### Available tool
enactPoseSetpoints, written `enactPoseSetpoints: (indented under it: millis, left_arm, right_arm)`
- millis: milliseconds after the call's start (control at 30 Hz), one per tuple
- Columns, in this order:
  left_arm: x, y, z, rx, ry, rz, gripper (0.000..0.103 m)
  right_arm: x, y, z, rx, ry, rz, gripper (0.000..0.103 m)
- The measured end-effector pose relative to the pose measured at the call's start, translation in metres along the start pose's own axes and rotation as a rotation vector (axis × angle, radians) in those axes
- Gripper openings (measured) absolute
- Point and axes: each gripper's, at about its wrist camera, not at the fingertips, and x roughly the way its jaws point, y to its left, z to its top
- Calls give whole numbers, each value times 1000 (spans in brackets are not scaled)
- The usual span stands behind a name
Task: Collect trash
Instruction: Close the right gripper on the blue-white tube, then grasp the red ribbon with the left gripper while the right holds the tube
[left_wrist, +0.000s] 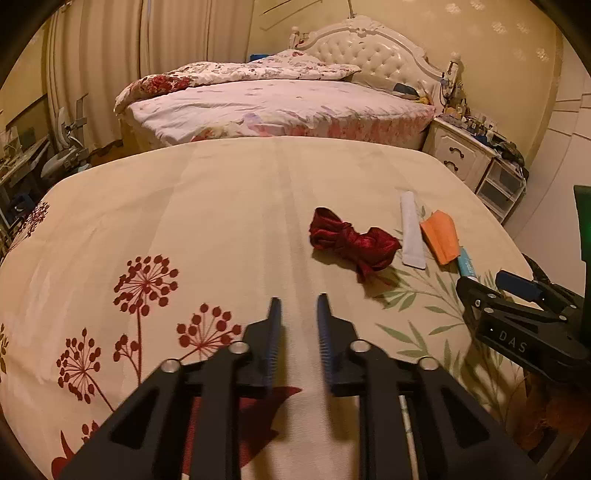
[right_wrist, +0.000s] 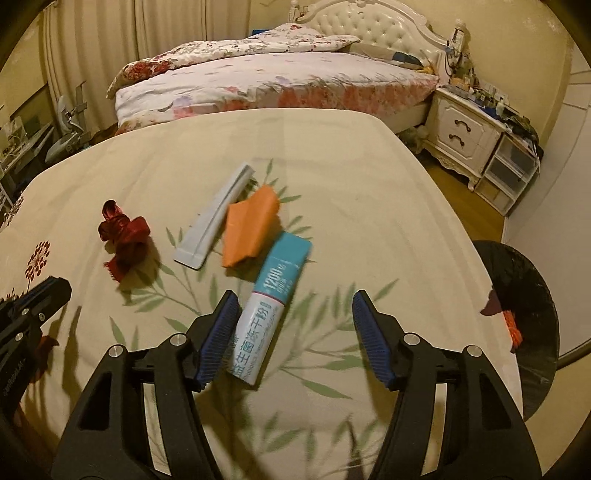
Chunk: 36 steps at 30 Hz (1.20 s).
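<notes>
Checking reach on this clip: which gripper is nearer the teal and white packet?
Right. The right gripper stands open around the teal and white packet, its near end between the fingers. The left gripper is well off to the packet's left.

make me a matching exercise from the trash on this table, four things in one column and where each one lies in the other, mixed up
Things:
1. red ribbon
2. grey strip
3. orange paper
4. teal and white packet

Places (right wrist view):
A. partly between the right gripper's fingers
B. between the grey strip and the packet
C. furthest left, apart from the rest
D. just left of the orange paper

Pairs: 1-C, 2-D, 3-B, 4-A
</notes>
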Motion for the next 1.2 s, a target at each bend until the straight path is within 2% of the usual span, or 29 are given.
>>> enactPoseSetpoints:
  millis: [67,133,233,300,667,933,1067,1200]
  left_arm:
    - [1,-3,1,-1,1,-6,32]
    - [3,-6,1,0,6,-9,36]
    - [6,-10,2,0,11,-12,41]
    - [7,-14,3,2,14,-16,42]
    - [20,-39,13,21,25,-25,56]
    - [39,-50,30,13,31,3,59]
    - [46,-49,36,-8,38,40,66]
    - [52,-44,39,-38,66,51,66]
  right_arm:
    - [0,-3,1,2,-1,17,49]
    - [-1,-5,0,-8,-6,17,35]
    - [-2,-8,-1,-19,-10,18,24]
    - [-2,-11,-1,-23,-14,17,21]
    - [4,-42,6,19,-17,-1,19]
    - [9,-48,12,8,-16,18,19]
    - [10,-50,13,5,-17,29,19]
    - [11,-50,13,-5,-17,31,19]
